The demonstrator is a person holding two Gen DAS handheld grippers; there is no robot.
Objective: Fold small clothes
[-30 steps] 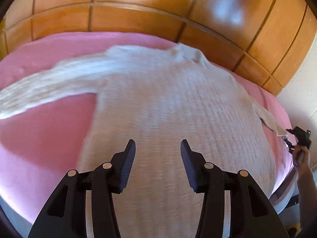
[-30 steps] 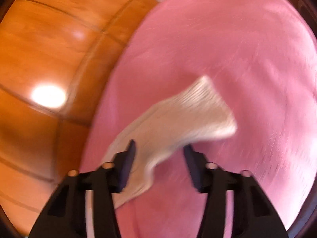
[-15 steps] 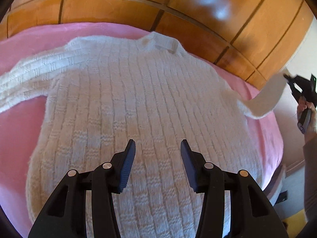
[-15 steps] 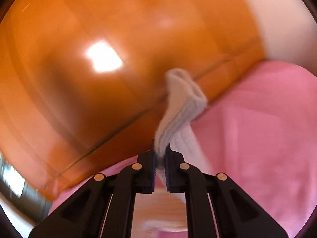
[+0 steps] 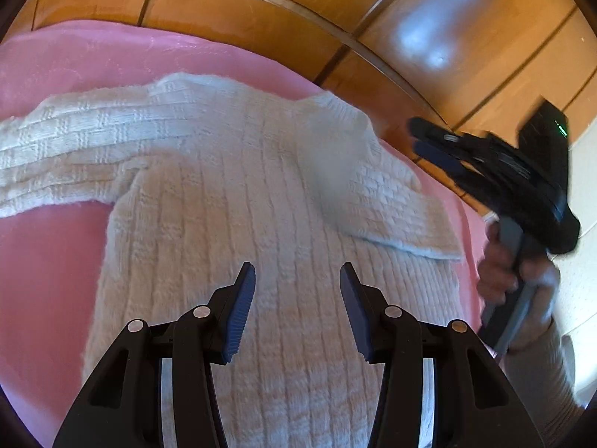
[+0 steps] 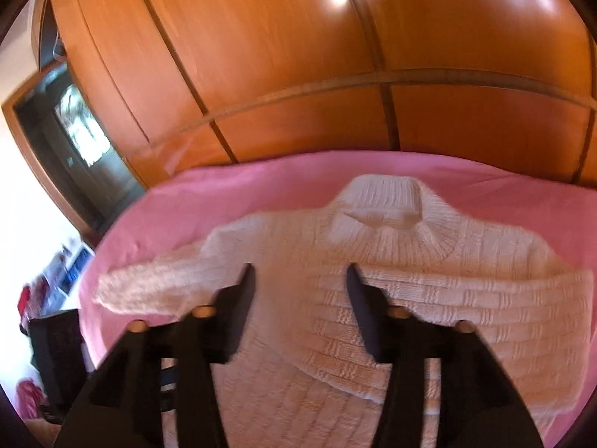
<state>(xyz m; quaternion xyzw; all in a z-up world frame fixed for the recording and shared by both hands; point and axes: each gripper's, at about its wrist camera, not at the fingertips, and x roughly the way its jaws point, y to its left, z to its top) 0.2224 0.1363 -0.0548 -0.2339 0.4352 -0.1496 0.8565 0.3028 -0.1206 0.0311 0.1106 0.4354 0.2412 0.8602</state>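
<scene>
A white knitted sweater (image 5: 231, 201) lies flat on a pink bed cover (image 5: 44, 261). Its right sleeve (image 5: 391, 205) is folded across the chest. Its left sleeve (image 5: 56, 149) stretches out to the left. My left gripper (image 5: 297, 310) is open and empty, hovering over the sweater's lower body. My right gripper (image 5: 421, 136) shows at the right of the left wrist view, open and empty, above the bed edge. In the right wrist view the right gripper (image 6: 300, 302) is open above the sweater (image 6: 391, 298), with the collar (image 6: 384, 201) ahead and the folded sleeve (image 6: 466, 310) lying across the body.
A glossy wooden wardrobe (image 5: 410, 37) stands right behind the bed. In the right wrist view a dark doorway (image 6: 74, 142) is at the left, and a dark object (image 6: 56, 351) with clutter sits low on the left beside the bed.
My right gripper carried the right sleeve over the sweater's chest, opened and let it go. The sleeve now lies folded on the body. The left gripper stayed open.
</scene>
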